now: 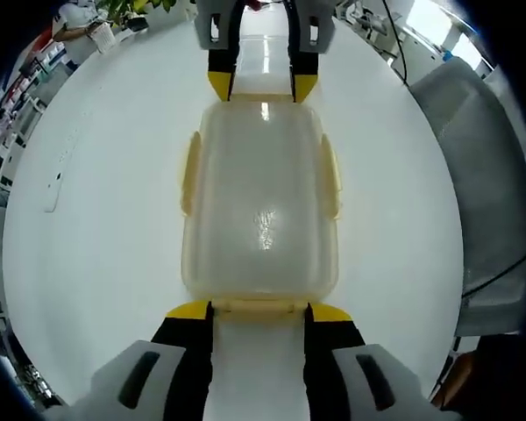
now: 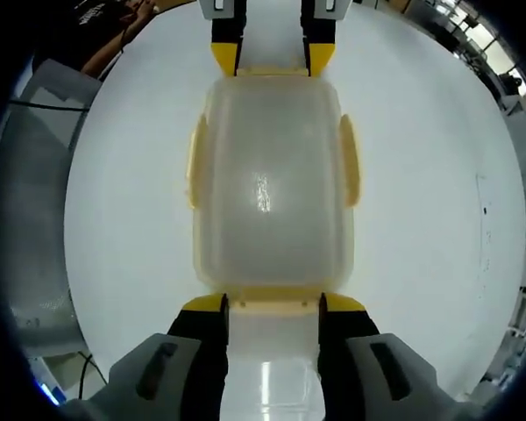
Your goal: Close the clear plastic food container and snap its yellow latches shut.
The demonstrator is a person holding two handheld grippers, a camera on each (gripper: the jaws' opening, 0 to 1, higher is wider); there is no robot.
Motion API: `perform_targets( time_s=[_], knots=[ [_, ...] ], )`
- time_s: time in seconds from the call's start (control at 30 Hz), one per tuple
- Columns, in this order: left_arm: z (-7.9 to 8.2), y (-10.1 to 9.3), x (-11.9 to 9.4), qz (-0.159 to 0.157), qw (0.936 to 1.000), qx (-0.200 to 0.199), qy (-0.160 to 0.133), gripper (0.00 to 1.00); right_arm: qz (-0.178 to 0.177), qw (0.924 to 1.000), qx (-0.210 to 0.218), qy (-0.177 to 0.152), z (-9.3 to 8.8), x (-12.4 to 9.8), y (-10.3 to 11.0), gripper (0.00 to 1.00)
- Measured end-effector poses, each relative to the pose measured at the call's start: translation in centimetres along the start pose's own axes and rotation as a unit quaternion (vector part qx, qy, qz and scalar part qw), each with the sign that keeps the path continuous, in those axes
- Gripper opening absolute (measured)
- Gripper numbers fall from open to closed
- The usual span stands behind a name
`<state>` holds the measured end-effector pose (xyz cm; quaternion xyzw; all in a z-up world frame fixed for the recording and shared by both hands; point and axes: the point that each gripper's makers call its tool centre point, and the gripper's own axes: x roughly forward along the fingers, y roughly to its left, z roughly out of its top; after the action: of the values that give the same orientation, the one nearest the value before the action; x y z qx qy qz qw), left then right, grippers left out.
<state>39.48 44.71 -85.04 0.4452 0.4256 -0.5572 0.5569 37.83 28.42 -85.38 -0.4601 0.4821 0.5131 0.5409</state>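
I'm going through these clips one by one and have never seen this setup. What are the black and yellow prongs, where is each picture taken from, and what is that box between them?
No robot arm here: a person holds a two-jaw tool in each hand, and a fisheye camera rides on each tool, looking forward along its jaws.

In the left gripper view, the left gripper rises from the bottom, and the right gripper faces it from the top. The right gripper view shows the same scene from the opposite end, with the right gripper at the bottom.

Between them, on a white table, lies a clear plastic food container with its lid on. Each gripper's open jaws bracket a yellow latch at one short end; more latches sit on the long sides. Nothing is lifted.
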Motion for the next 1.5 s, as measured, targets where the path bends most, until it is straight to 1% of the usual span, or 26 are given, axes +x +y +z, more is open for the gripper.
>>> perform_targets(
  time_s=[0.2, 0.33, 0.63, 0.7, 0.77, 0.83, 0.87, 0.9, 0.97, 1.17, 1.23, 1.3, 1.4, 1.5],
  knots=[
    [0.1, 0.1, 0.1, -0.002, 0.9999, 0.002, 0.010, 0.34, 0.001, 1.0000, 0.001, -0.006, 0.0, 0.0, 0.0, 0.36],
    [0.1, 0.1, 0.1, -0.001, 0.9996, 0.002, 0.027, 0.34, 0.001, 1.0000, 0.001, -0.005, 0.0, 0.0, 0.0, 0.36],
    [0.1, 0.0, 0.1, -0.002, 0.9994, -0.002, 0.034, 0.34, 0.002, 0.9998, 0.001, -0.022, 0.0, 0.0, -0.4, 0.36],
    [0.2, -0.1, 0.0, -0.001, 0.9993, 0.001, 0.038, 0.34, 0.002, 0.9995, 0.002, -0.032, -0.1, 0.0, -0.5, 0.36],
    [0.0, -0.1, -0.1, -0.002, 0.9997, 0.001, 0.025, 0.34, -0.003, 0.9987, 0.009, -0.050, 0.0, 0.0, -0.4, 0.37],
    [0.2, -0.2, 0.0, -0.001, 0.9996, 0.001, 0.027, 0.33, -0.006, 0.9972, 0.016, -0.072, -0.1, -0.1, -0.3, 0.36],
    [0.2, -0.2, 0.0, 0.001, 0.9996, 0.001, 0.030, 0.33, -0.005, 0.9969, 0.011, -0.077, -0.1, -0.2, -0.2, 0.36],
    [0.2, -0.2, -0.1, 0.003, 0.9995, -0.003, 0.031, 0.33, -0.006, 0.9964, 0.013, -0.084, -0.2, -0.2, -0.1, 0.36],
    [0.2, -0.3, -0.1, 0.005, 0.9995, -0.008, 0.029, 0.33, -0.008, 0.9958, 0.010, -0.090, -0.2, -0.3, 0.0, 0.36],
    [0.3, -0.3, -0.1, 0.003, 0.9995, -0.009, 0.030, 0.33, -0.014, 0.9946, 0.005, -0.103, 0.2, -0.3, -0.2, 0.36],
    [0.4, -0.4, -0.2, 0.001, 0.9995, -0.007, 0.032, 0.33, -0.021, 0.9949, -0.008, -0.099, 0.2, -0.4, -0.1, 0.36],
    [0.4, -0.5, -0.2, 0.000, 0.9994, -0.008, 0.034, 0.33, -0.023, 0.9950, -0.009, -0.097, 0.2, -0.5, -0.1, 0.35],
    [0.4, -0.9, -0.3, -0.003, 0.9992, -0.015, 0.036, 0.33, -0.021, 0.9947, -0.013, -0.100, 0.2, -0.5, -0.1, 0.35],
    [0.7, -1.1, -1.0, -0.006, 0.9992, -0.026, 0.031, 0.33, -0.020, 0.9945, -0.020, -0.100, 0.0, -0.8, 0.0, 0.35]
  ],
)
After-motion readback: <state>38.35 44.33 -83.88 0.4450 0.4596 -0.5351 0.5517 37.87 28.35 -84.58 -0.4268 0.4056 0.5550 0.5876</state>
